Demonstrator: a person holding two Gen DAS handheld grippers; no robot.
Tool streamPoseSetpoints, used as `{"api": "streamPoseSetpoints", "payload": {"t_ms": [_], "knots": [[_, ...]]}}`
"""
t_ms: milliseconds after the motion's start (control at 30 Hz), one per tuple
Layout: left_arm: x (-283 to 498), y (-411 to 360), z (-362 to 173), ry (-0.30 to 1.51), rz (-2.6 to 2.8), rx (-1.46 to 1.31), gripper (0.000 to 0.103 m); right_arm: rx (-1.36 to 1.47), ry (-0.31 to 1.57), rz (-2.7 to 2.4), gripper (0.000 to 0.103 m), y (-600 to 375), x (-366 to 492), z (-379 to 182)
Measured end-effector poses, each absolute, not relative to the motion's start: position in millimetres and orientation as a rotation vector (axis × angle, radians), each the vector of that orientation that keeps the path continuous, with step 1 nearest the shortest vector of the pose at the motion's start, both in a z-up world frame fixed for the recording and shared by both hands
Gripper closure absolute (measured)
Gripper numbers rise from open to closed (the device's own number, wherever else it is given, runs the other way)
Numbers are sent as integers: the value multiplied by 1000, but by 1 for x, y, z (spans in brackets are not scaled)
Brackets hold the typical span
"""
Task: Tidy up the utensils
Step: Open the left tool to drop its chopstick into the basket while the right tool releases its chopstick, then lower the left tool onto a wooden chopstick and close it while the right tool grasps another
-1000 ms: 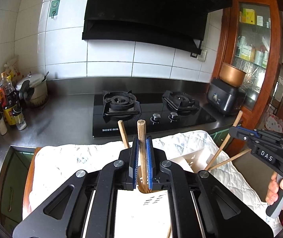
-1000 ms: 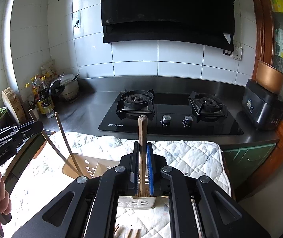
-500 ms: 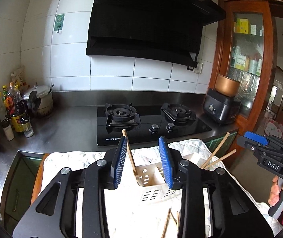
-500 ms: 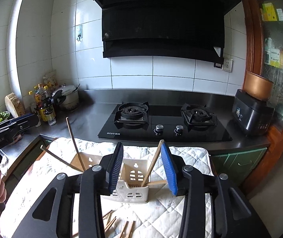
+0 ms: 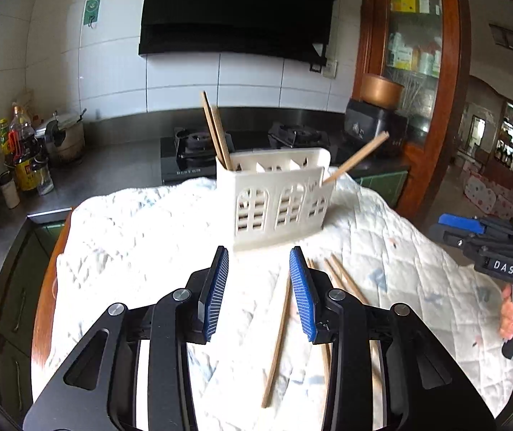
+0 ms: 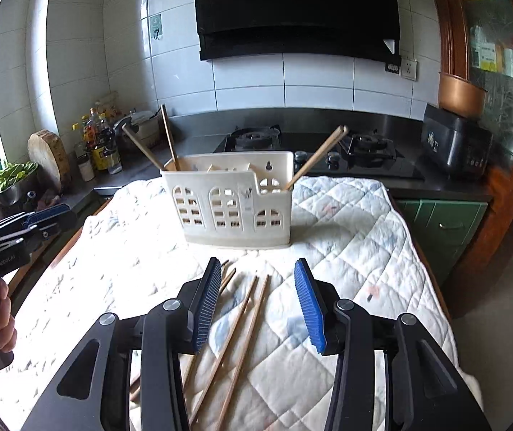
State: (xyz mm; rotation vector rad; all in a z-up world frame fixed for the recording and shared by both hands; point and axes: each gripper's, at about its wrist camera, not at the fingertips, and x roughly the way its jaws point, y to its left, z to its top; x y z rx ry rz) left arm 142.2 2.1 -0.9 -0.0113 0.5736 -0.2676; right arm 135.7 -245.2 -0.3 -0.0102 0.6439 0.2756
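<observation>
On the quilted cloth [image 6: 346,215]: white utensil holder [image 6: 234,208], upright, 4 chopsticks [image 6: 319,156] already inside. Loose chopsticks [image 6: 242,323], several, lie before it, unsorted. Left gripper [image 5: 260,287] and right gripper [image 6: 256,301]: jaws parted, empty.

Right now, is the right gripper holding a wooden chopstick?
No, the right gripper is open and empty; wooden chopsticks lie loose on the quilted cloth.

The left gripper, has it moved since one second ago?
Yes. The left gripper pulled back from the white holder, which is now farther ahead; its jaws are open.
</observation>
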Motion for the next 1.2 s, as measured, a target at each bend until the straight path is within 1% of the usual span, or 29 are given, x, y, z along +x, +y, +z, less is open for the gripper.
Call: {"api": "streamPoseSetpoints", "payload": {"t_ms": [233,433,667,700,733,800,867,1067,1200], "knots": [[140,-5,-71,731,-305,19,67,34,732,253,61,-241,112,-50],[147,-13,-101,800,-333,37,68,63,782,233,61,-240,108,-74],[155,-23,-116,849,-346,63,69,46,807,216,62,-238,109,-86],[157,-24,-118,859,-341,67,69,45,810,216,62,-238,110,-87],[159,-24,-120,868,-341,63,76,45,814,216,62,-237,110,-88],[161,-23,-122,877,-346,52,79,47,820,218,64,-238,111,-90],[161,-24,-122,877,-349,60,83,46,826,217,64,-238,112,-92],[164,-30,-123,898,-335,106,84,52,840,219,68,-238,113,-96],[164,-35,-122,908,-319,152,87,53,850,222,74,-238,113,-98]]}}
